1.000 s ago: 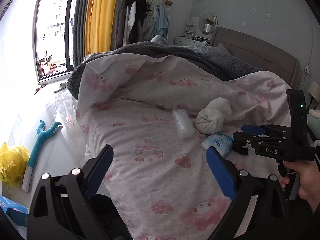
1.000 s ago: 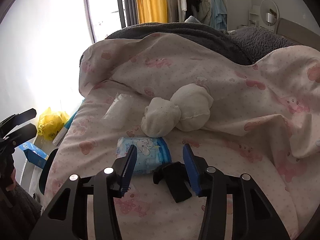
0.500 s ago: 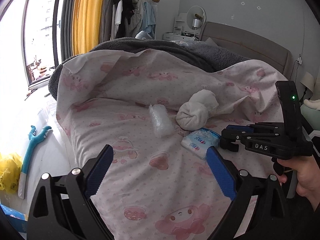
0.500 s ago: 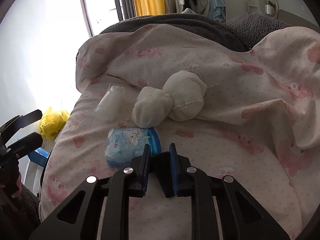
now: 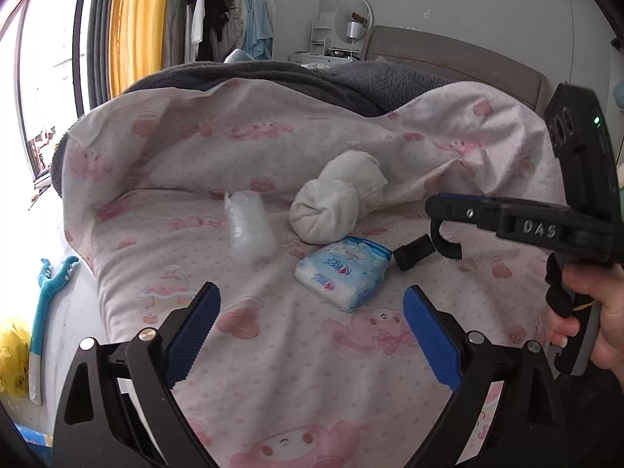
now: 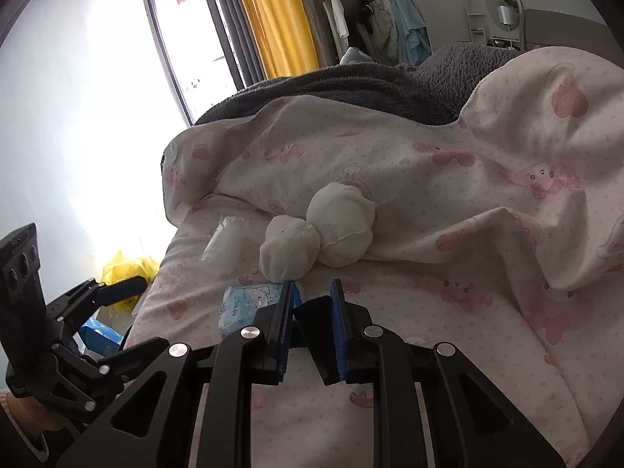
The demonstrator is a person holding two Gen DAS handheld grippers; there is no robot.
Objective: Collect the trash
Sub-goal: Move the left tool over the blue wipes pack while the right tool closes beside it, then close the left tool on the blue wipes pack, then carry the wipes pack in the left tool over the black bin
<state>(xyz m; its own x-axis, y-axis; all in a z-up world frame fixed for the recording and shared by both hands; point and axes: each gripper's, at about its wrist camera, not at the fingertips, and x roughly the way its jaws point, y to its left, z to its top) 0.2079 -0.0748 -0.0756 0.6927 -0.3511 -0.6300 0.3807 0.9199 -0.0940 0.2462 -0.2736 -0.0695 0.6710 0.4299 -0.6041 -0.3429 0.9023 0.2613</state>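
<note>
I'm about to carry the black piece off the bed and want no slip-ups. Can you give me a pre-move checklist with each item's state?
1. Right gripper shut on the small black object: ok; pads press both sides.
2. Black object clear of the blue tissue pack: ok; a gap shows in the left wrist view.
3. Left gripper open and empty for the next pickup: ok.
4. Left gripper's path to the tissue pack unobstructed: ok; only the pink bedsheet lies between.
5. Rolled white socks untouched: ok.
6. Drop-off place for the trash: cannot tell; a yellow bag shows on the floor.
</note>
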